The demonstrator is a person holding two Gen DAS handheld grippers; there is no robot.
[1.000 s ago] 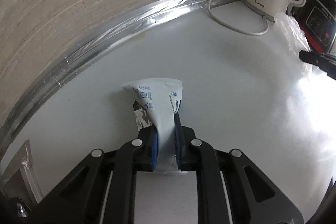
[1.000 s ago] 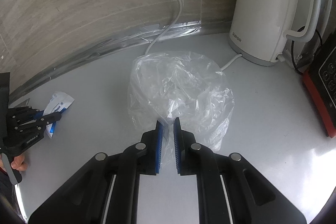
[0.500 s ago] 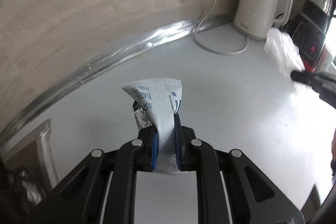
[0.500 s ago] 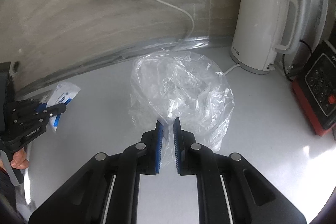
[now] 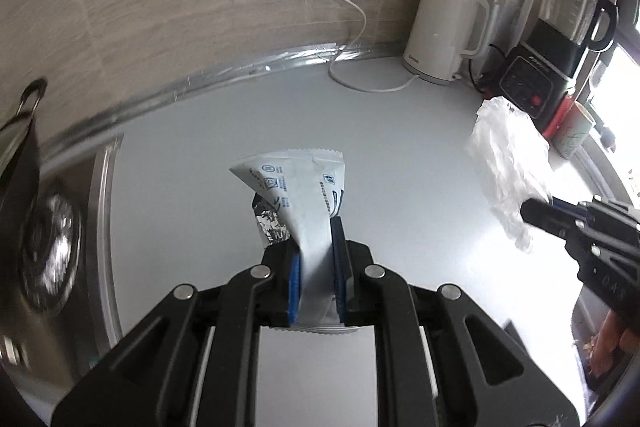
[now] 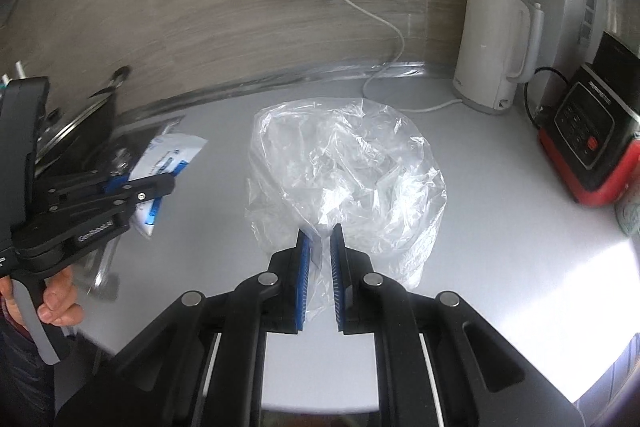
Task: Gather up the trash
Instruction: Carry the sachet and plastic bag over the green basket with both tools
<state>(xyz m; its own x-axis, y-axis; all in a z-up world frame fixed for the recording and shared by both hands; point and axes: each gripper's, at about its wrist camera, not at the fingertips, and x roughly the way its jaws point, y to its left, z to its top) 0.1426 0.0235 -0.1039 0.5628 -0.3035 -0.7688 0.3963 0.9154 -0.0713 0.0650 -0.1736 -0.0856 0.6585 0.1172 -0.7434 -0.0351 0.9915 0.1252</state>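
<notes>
Left wrist view: left hand-held gripper (image 5: 316, 259) clenched on a white-and-blue wrapper (image 5: 304, 195), foil lining showing at its torn side. The wrapper hangs clear above the grey surface (image 5: 400, 155), pinched near one end, probably so the rest dangles free for dropping. At the right edge, the right hand-held gripper (image 5: 532, 213) carries a clear plastic bag (image 5: 508, 155). Kettle (image 5: 444, 31) and blender (image 5: 560, 39) stand at the back wall.

Right wrist view: right hand-held gripper (image 6: 320, 251) nearly closed, pads pinching a thin fold of the crumpled bag, likely at or near its rim, which cannot be confirmed. The bag balloons forward above the surface. Both pieces of trash are held, well apart.
</notes>
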